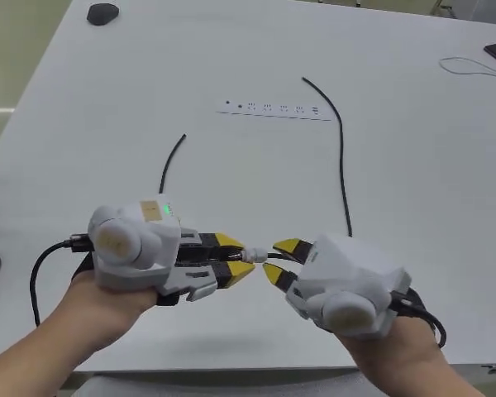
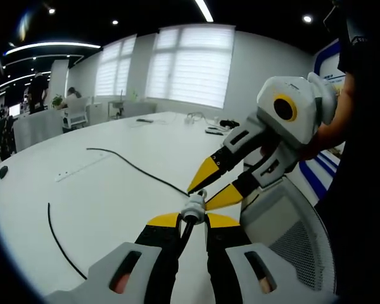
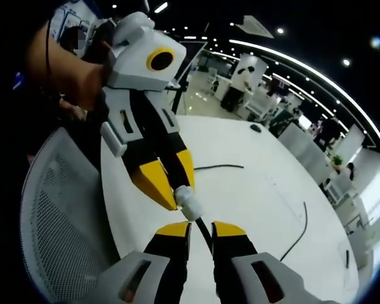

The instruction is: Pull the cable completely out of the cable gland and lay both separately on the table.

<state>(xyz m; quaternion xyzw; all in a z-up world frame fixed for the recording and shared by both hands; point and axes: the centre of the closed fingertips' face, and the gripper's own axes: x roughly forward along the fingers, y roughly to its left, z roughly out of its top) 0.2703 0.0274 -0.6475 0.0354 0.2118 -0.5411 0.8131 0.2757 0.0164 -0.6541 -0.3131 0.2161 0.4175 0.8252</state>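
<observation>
The pull-out is at its start: the small white plastic cable gland hangs in the air just below the middle of the head view, above the near edge of the white bench, with the thin black cable threaded in it, so neither part is laid down yet.

The left claw comes in from the lower left and is pressed together on the cable gland, its yellow tips pinching the white body. The right claw faces it from the lower right with its tips a little spread, straddling the black cable just beside the gland rather than clamping it. In the right gripper view the cable runs from the gland down into the gap between that claw's pads.

The next move, as I judge it, calls for the right claw to bite on the cable, then for the two claws to draw straight apart along the cable's line while the left keeps its grip on the gland.

Both hands sit low in the head view, the left hand and right hand holding the claws level and nose to nose. From behind the right claw the cable trails up the frame across the bench towards a white power strip.
</observation>
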